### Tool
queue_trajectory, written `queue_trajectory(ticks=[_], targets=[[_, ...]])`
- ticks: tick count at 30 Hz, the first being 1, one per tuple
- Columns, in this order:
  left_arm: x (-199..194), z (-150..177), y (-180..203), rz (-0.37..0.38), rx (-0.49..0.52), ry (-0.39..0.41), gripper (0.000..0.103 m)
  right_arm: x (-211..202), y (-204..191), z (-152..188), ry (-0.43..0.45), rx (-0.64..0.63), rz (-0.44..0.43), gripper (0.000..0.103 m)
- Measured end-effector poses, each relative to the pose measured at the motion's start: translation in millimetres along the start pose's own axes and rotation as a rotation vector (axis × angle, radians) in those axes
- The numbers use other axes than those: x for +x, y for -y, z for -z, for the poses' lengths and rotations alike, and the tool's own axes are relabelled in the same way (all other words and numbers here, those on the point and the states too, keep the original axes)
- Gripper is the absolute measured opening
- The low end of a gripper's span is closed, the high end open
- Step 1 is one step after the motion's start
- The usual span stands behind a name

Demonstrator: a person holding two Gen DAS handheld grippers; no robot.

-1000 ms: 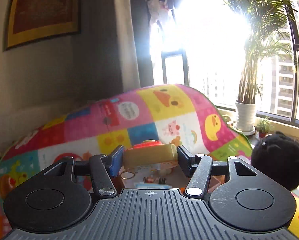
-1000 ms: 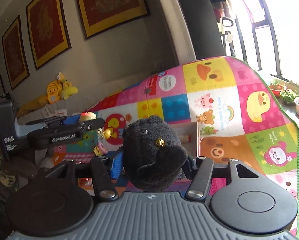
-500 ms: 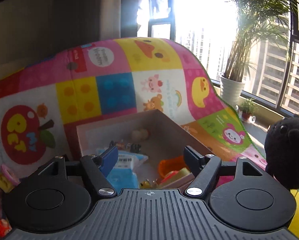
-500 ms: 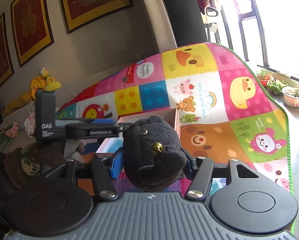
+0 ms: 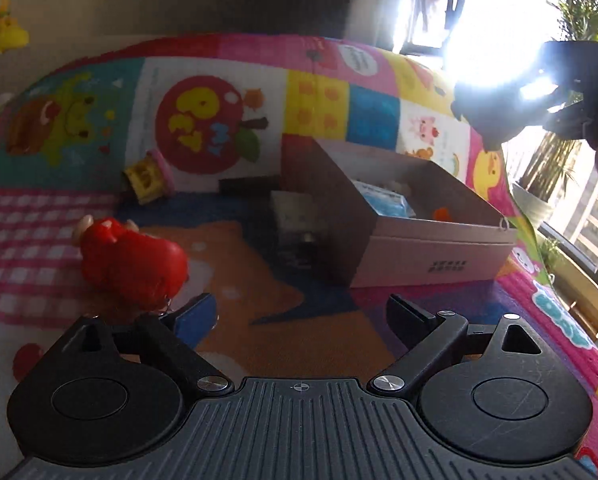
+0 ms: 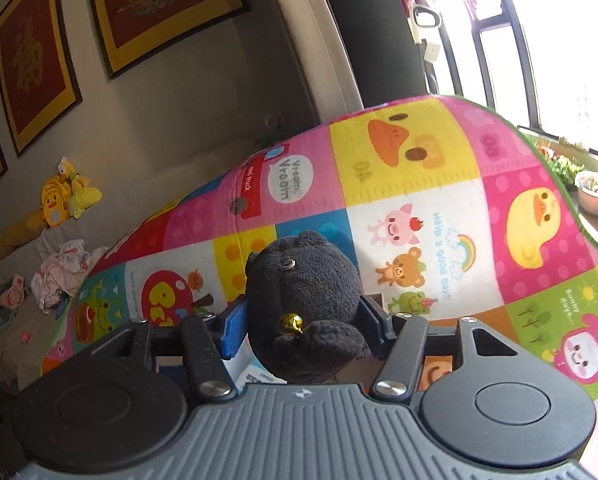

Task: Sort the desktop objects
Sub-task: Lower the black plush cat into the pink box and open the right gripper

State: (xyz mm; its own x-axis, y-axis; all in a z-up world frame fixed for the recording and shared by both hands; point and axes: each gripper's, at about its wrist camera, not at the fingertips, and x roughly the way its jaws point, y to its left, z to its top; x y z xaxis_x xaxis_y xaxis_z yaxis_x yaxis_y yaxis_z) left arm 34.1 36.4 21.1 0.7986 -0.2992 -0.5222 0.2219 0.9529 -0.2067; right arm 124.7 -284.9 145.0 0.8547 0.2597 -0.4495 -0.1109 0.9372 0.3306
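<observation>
We are holding our left gripper (image 5: 301,312) low over the colourful play mat (image 5: 259,264), and its jaws are opening wide with nothing between them, only the mat's orange patch showing through the gap. Just off the blue pad of its left finger, a red plush toy (image 5: 133,262) is lying on the pink checked part of the mat. Farther back, a small yellow and pink toy (image 5: 147,176) is sitting near the apple print. To the right of centre, an open cardboard box (image 5: 427,236) is resting on the mat, with a blue packet (image 5: 385,202) and something orange inside it; a pale blurred object is lying against the box's left wall, and we cannot tell what it is.

Our right gripper (image 6: 303,320) is squeezing a black plush toy (image 6: 305,296) between its pads, holding it up in the air above the mat (image 6: 419,184). A small gold bell (image 6: 291,322) is hanging at the toy's neck. In the left view the same toy is showing as a dark shape at upper right, against the window glare.
</observation>
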Motion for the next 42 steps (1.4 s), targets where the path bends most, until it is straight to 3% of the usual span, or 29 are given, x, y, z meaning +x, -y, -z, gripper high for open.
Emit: queue_trajectory(ticks=[8,11,16,19,26,28,31,36,39,42], targets=[[-3.7,8.1,0.0,0.052,-0.019,0.058,0.097,84.8,5.6,16.0,-0.173,0.183,-0.022,0.058],[-6.5,9.4,-3.1,0.076,-0.035,0.074,0.1,98.1,7.7,14.8,-0.173,0.188,0.039,0.058],[-6.3,10.3,-5.9,0.093,-0.053,0.074,0.1,88.3,-9.0,-25.7,-0.082,0.108,0.039,0.058],[-6.9,10.8,-4.3,0.083,-0.048,0.073,0.101,76.0,-19.9,-29.4,-0.061,0.061,0.032,0.058],[-7.2,12.0,-0.1,0.075,-0.02,0.072,0.102,78.9,-2.1,-0.8,-0.201,0.118,0.012,0.061],[-6.1,11.9,-1.9,0.074,-0.032,0.066,0.102,81.5,5.5,6.4,-0.208,0.128,0.055,0.061],[-5.1,12.0,-4.0,0.073,-0.044,0.059,0.102,71.9,7.4,5.3,-0.142,0.08,0.121,0.061],[-4.8,12.5,-3.4,0.071,-0.041,0.057,0.103,49.0,-13.4,7.1,-0.067,-0.114,0.188,0.061],[-4.7,12.4,-3.5,0.071,-0.044,0.055,0.103,53.9,-26.1,22.3,-0.125,-0.187,0.153,0.052],[-4.7,12.3,-3.4,0.07,-0.045,0.056,0.103,81.0,-28.5,41.9,-0.241,-0.16,0.166,0.035]])
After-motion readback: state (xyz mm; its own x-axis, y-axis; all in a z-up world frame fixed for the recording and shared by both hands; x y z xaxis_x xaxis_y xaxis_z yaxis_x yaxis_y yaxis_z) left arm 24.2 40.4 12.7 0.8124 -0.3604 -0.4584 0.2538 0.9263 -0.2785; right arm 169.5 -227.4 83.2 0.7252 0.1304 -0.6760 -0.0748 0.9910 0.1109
